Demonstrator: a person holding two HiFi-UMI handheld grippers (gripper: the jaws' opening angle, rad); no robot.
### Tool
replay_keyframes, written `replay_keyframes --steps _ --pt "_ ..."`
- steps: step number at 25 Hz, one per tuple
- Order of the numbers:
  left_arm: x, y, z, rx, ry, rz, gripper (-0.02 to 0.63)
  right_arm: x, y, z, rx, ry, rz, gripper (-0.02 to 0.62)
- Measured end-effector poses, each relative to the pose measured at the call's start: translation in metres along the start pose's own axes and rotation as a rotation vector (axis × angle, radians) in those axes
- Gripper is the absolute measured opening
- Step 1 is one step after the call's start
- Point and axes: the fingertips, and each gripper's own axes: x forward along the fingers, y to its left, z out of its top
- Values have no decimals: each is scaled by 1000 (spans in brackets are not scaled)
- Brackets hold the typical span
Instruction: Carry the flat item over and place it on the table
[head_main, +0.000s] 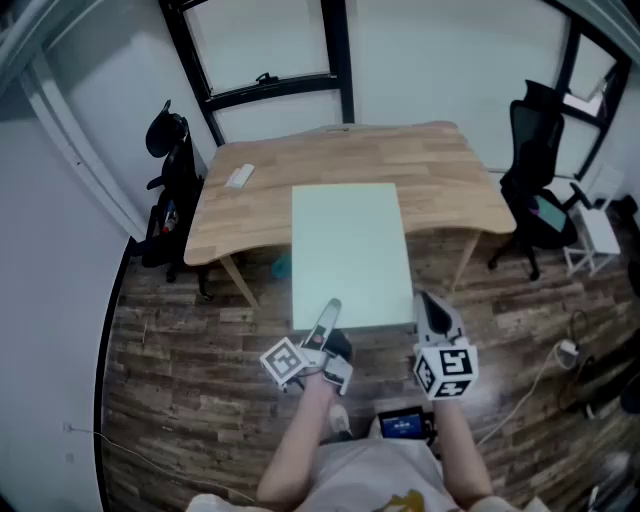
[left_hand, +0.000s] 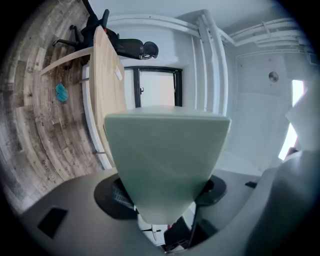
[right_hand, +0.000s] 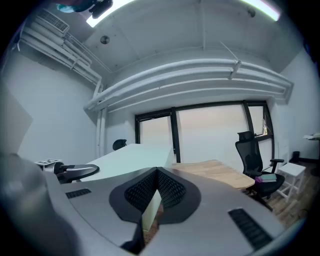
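Both our arms reach forward at the lower centre of the head view; left gripper and right gripper have fingers clenched on the near edge of the flat board; smooth, pale green, rectangular; its far end overlaps the light wooden bench, near end over plank floor.

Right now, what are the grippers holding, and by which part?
Both hold the pale green flat board by its near edge: the left gripper at the near left corner, the right gripper at the near right corner.
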Motion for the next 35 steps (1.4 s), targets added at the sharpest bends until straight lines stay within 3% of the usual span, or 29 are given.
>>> replay_keyframes --steps 25,35 --pt "-11 -1 -26 12 -50 18 285 -22 -7 -8 12 16 75 -3" --pt "0 16 -14 -1 -50 26 285 -2 -11 -19 23 31 76 -3"
